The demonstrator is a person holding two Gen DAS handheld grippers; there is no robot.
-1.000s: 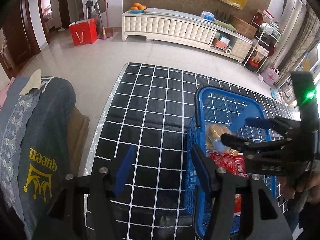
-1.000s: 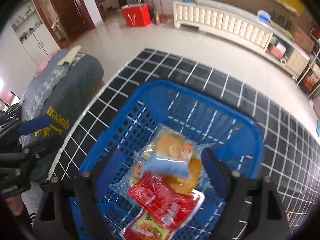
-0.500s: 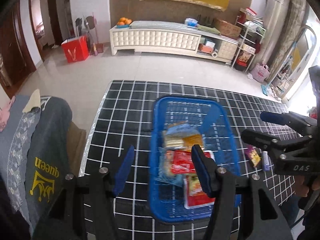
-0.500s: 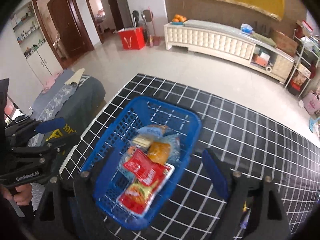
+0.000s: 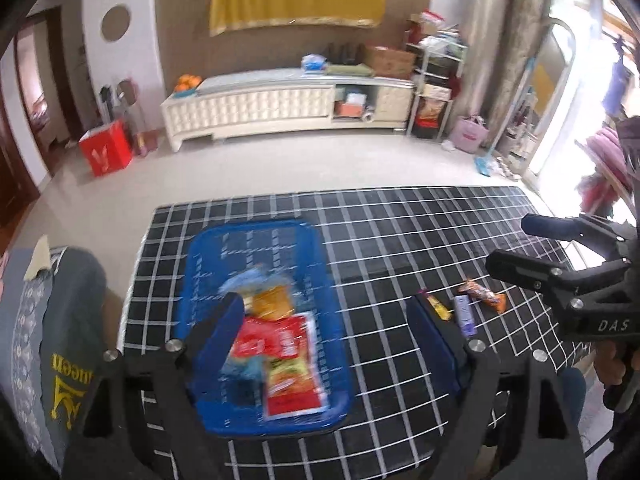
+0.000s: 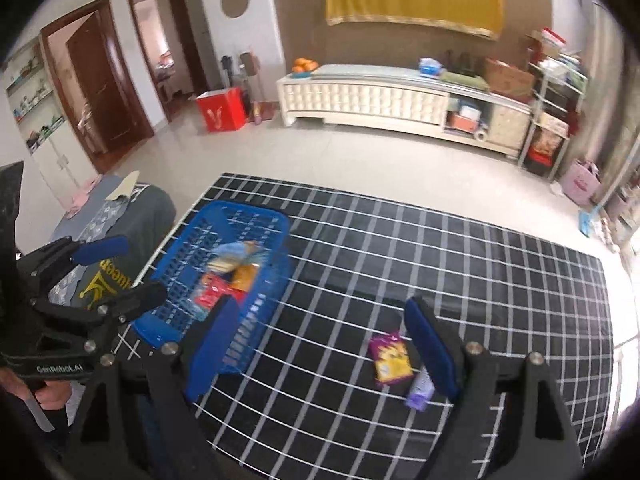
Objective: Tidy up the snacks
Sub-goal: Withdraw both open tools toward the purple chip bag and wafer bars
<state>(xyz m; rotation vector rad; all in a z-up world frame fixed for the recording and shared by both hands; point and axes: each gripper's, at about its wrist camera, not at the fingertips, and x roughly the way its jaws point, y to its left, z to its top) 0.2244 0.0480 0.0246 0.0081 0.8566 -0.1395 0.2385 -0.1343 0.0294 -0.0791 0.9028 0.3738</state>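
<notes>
Black grid-patterned tabletop [image 5: 380, 240] is filling both views, living room behind. Both tools are pulling back and up since a second ago; the basket [image 5: 208, 256], then close under them, is now showing whole at table left, packets inside. Loose snacks [image 6: 390, 358] are lying well to its right, so sorting looks unfinished. Left gripper [image 5: 328, 320] is hovering over the basket, jaws spread, empty. Right gripper [image 6: 320, 338] is hanging above the table, jaws apart, empty.
</notes>
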